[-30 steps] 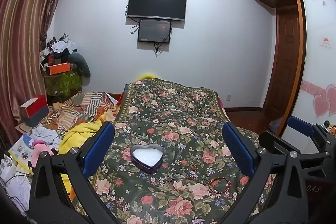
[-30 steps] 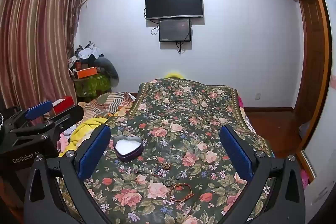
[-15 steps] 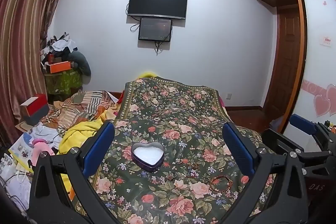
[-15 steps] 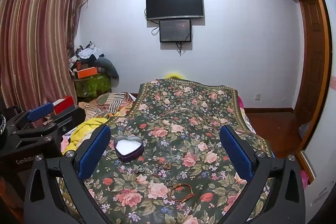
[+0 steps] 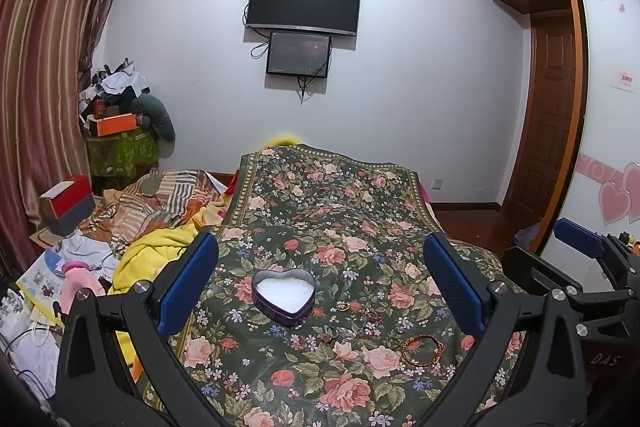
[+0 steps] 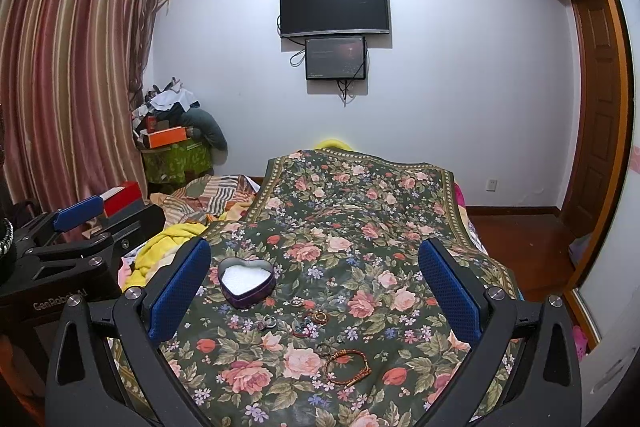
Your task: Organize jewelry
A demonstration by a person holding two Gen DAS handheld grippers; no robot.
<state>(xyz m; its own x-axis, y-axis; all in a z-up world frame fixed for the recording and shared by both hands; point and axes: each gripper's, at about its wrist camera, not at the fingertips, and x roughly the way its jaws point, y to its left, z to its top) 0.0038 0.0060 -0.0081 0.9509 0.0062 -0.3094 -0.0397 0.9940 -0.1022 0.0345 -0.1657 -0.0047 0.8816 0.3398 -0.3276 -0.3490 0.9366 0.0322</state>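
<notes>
A purple heart-shaped tin (image 5: 283, 295) (image 6: 246, 282) with a white lining sits open on the flowered bedspread (image 5: 328, 211) (image 6: 360, 211). To its right lie several small rings (image 5: 347, 306) (image 6: 320, 316) and a brown braided bracelet (image 5: 422, 345) (image 6: 347, 366). My left gripper (image 5: 320, 291) is open, held above the bed with the tin between its blue fingers in view. My right gripper (image 6: 316, 291) is open too, above the rings and bracelet. Neither touches anything. Each gripper shows at the edge of the other's view: the right gripper (image 5: 576, 267), the left gripper (image 6: 76, 227).
Crumpled striped and yellow blankets (image 5: 160, 227) pile on the bed's left side, with boxes and clutter (image 5: 64, 203) beyond. A curtain (image 6: 72, 87) hangs left; a television (image 5: 303, 3) is on the far wall. A wooden door (image 5: 552, 115) and wardrobe stand right.
Both grippers have drifted slightly; the tin and jewelry sit a little lower in the left wrist view. Nothing was picked up or let go.
</notes>
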